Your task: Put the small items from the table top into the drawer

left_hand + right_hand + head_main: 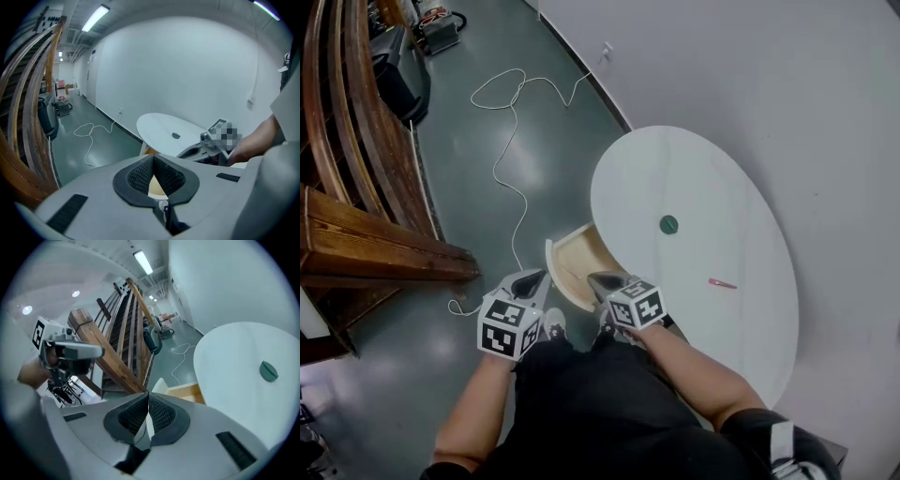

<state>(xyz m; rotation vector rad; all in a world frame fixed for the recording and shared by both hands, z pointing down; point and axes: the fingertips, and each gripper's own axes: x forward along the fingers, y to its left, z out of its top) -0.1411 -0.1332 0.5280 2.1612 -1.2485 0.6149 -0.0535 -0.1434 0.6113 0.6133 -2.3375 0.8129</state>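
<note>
A white oval table (694, 169) carries a round green item (668, 224) near its middle and a thin red stick-like item (722, 282) nearer me. Under the table's left edge a wooden drawer (578, 265) stands pulled out; what lies inside it is hidden. My left gripper (528, 279) hovers just left of the drawer, its tips touching with nothing between them. Over the drawer's near end, my right gripper (605, 281) is also shut and empty. The left gripper view looks past shut tips (153, 158) at the green item (176, 135). The right gripper view shows its shut tips (148, 394) and the green item (269, 371).
A white cable (511, 122) snakes over the grey-green floor left of the table. Curved wooden beams (356, 187) rise at the far left, with dark equipment (398, 70) behind them. A pale wall (769, 56) runs behind the table.
</note>
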